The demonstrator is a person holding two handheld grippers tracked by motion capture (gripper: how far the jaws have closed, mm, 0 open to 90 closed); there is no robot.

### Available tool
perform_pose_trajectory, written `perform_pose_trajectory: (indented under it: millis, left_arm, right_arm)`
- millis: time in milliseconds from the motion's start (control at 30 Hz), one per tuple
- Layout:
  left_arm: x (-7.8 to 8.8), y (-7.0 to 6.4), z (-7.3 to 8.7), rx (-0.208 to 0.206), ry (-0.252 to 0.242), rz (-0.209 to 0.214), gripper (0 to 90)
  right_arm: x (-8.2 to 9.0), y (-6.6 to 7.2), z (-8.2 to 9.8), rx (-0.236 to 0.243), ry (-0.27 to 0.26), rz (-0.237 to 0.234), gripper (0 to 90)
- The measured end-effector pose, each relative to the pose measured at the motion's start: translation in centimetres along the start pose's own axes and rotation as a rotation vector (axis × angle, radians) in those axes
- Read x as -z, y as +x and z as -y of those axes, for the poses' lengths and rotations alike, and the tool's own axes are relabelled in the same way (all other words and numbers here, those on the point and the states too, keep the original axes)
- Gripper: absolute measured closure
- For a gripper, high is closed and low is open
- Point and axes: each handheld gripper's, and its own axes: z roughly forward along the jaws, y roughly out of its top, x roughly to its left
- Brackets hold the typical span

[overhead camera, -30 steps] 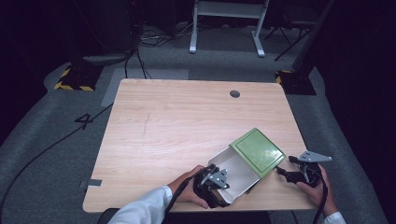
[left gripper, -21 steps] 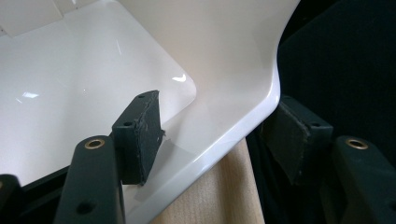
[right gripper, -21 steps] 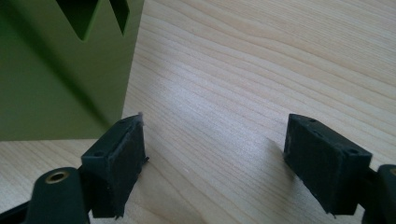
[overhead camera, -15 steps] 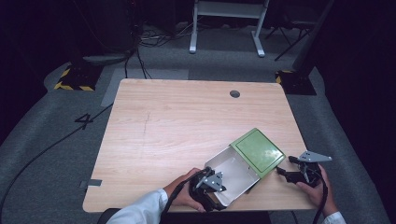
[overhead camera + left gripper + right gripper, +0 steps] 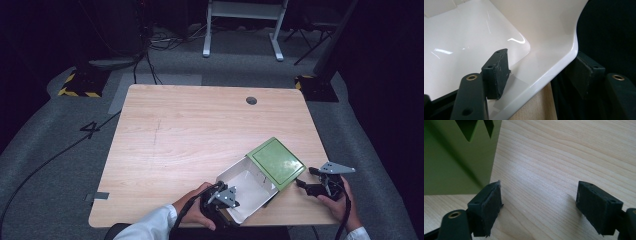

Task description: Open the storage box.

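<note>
At the near edge of the table (image 5: 200,130), toward its right corner, sits the white box (image 5: 250,190) with its green lid (image 5: 276,162) swung open and resting on the far right side of it. My left gripper (image 5: 223,197) is at the box's nearest corner, my left hand (image 5: 192,207) wrapped around its body just above the table's front edge. Looking along that gripper, I see its 2 black jaws straddling the white rim (image 5: 554,75): one pad (image 5: 496,72) stands inside the glossy tray, the other is outside the wall in shadow. These jaws have just been opening a little, and with the rim between them the inner pad now stands slightly off the wall, so the grip reads as slack rather than clamped; whether the outer pad touches the wall I cannot tell. My right gripper (image 5: 320,182) rests low over the wood just to the right of the lid, held in my right hand (image 5: 342,202), with its grey 3-cornered plate on top. Its jaws stand wide apart with bare wood grain between them, and the lid's green side (image 5: 456,157) rises just beside the left pad (image 5: 487,207), close to it but not clearly touching.
</note>
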Motion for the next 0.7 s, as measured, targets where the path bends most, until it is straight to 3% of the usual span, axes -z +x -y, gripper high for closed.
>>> perform_pose_trajectory:
  millis: [367, 467, 700]
  left_arm:
    - [0.3, -0.4, 0.5, 0.011, 0.012, -0.014, 30.3]
    - [0.5, -0.6, 0.3, 0.008, 0.004, -0.057, 23.6]
    - [1.5, -1.1, 0.0, 0.005, -0.022, -0.1, 16.9]
  right_arm:
    - [0.0, 0.0, 0.0, 0.0, 0.0, -0.002, 20.6]
    - [0.0, 0.0, 0.0, -0.001, 0.001, -0.002, 20.7]
    - [0.0, 0.0, 0.0, 0.002, 0.0, -0.003, 20.6]
